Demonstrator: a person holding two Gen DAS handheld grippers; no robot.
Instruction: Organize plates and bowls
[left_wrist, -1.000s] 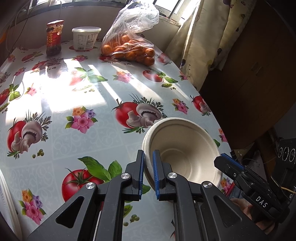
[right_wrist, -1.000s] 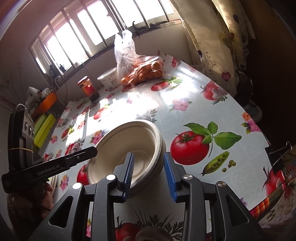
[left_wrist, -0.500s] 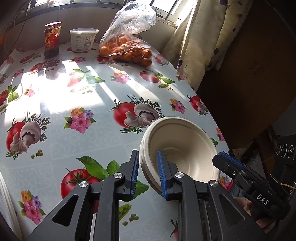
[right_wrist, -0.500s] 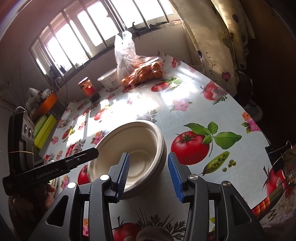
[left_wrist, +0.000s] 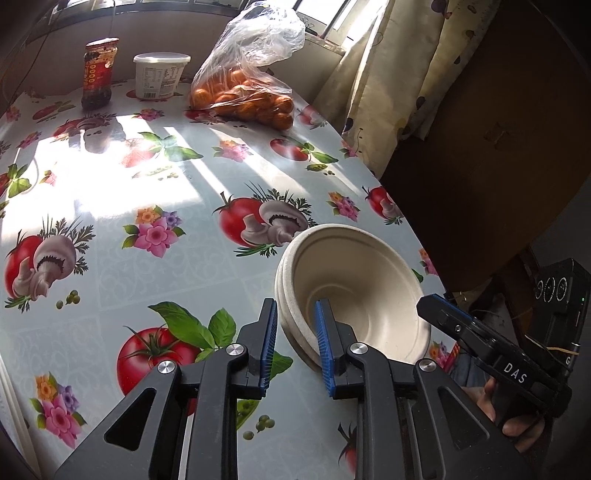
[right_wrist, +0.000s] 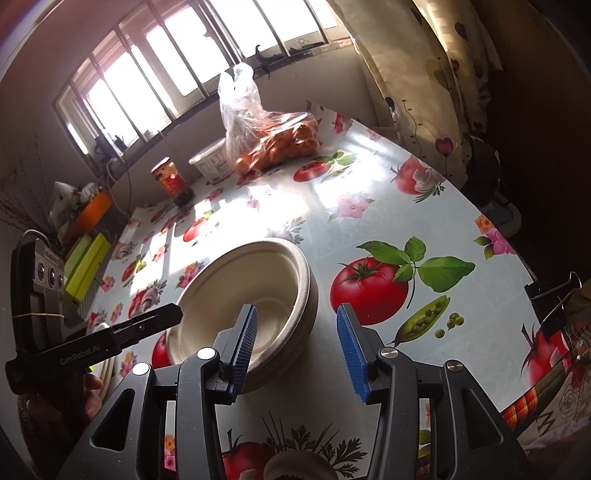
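A stack of cream paper bowls (left_wrist: 354, 288) sits on the flowered tablecloth near the table's right edge; it also shows in the right wrist view (right_wrist: 251, 295). My left gripper (left_wrist: 295, 343) is open, its jaws either side of the stack's near rim without pressing it. My right gripper (right_wrist: 295, 339) is open wide, its left finger over the bowl, the right one outside the rim. Each gripper shows in the other's view, the right (left_wrist: 480, 354) and the left (right_wrist: 110, 336).
At the table's far side stand a bag of oranges (left_wrist: 243, 92), a white tub (left_wrist: 159, 75) and a red jar (left_wrist: 96, 74). The table edge (left_wrist: 413, 229) drops off just right of the bowls. A binder clip (right_wrist: 550, 299) holds the cloth.
My left gripper has opened, letting go of the bowl rim. My right gripper has opened wider. The bowls stay on the table.
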